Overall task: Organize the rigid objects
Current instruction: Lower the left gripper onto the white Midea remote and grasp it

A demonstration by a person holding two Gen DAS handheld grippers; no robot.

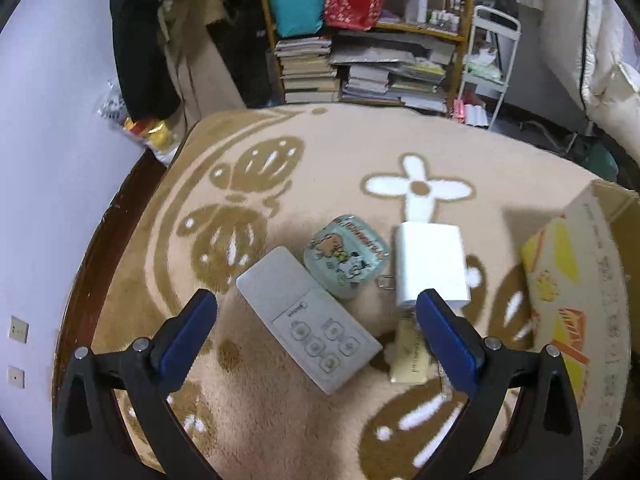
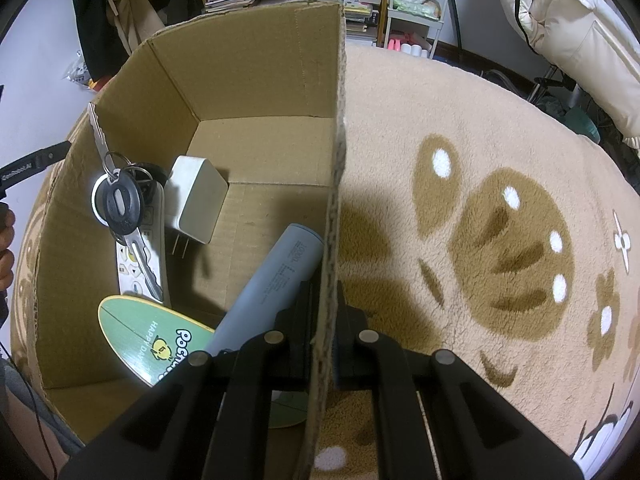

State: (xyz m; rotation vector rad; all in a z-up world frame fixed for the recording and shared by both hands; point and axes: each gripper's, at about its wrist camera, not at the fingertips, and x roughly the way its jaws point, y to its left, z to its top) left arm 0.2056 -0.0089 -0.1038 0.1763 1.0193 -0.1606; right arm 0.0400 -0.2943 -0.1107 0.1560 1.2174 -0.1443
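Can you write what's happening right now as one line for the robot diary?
left tool: open over remote | right tool: shut on box wall | in box: keys, charger

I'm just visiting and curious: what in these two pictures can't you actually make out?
- Left wrist view: the yellowish flat item is partly covered by the left gripper's right finger; its print is too small.
- Left wrist view: cardboard box is cut off by the edge.
- Right wrist view: green oval card is partly hidden under the blue cylinder and the right gripper.

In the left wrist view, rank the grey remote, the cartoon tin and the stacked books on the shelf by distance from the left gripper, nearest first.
1. grey remote: on the blanket, right between the open fingers of the left gripper.
2. cartoon tin: just beyond the remote, touching it.
3. stacked books: on the shelf across the room.
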